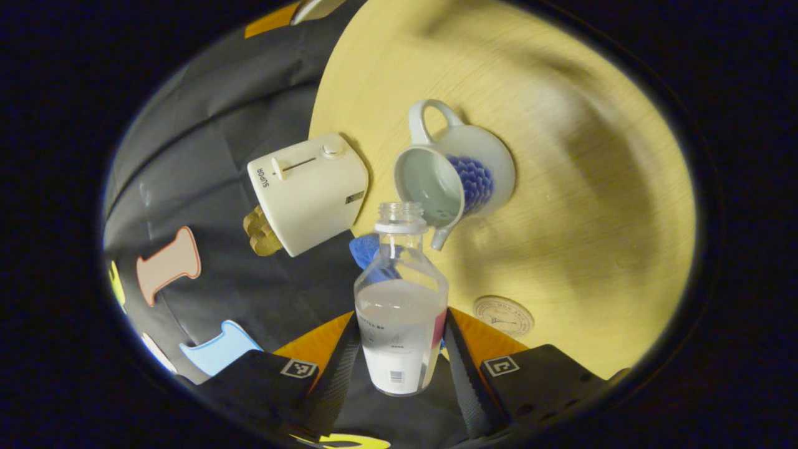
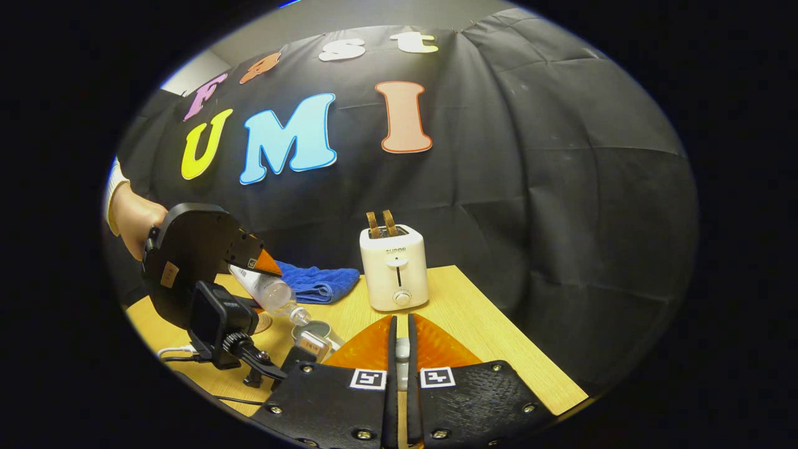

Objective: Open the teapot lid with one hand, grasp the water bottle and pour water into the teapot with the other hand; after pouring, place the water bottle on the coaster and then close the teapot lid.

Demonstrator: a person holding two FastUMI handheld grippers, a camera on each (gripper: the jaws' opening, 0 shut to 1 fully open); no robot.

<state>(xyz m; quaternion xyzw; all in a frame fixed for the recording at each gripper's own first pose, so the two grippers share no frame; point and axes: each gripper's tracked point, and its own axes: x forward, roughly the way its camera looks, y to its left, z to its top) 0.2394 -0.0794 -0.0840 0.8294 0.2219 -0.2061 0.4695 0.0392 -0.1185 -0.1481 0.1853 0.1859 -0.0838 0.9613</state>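
Tilting toward the open white ceramic teapot with the blue pattern point(image 1: 458, 178), the clear plastic water bottle point(image 1: 401, 299) sits clamped between my left gripper point(image 1: 399, 362)'s two fingers, its uncapped neck just above the teapot's mouth, so I judge the pour is about to start or barely running; no stream is visible. The round cork coaster point(image 1: 503, 315) waits near on the pale wooden worktop point(image 1: 592, 187), ready for the bottle afterwards. My right gripper point(image 2: 399, 355) is closed on a small pale thing, probably the teapot lid, held aside to keep the mouth free. Beyond stand a cream toaster point(image 2: 394, 268) and a folded blue cloth point(image 2: 315, 282).
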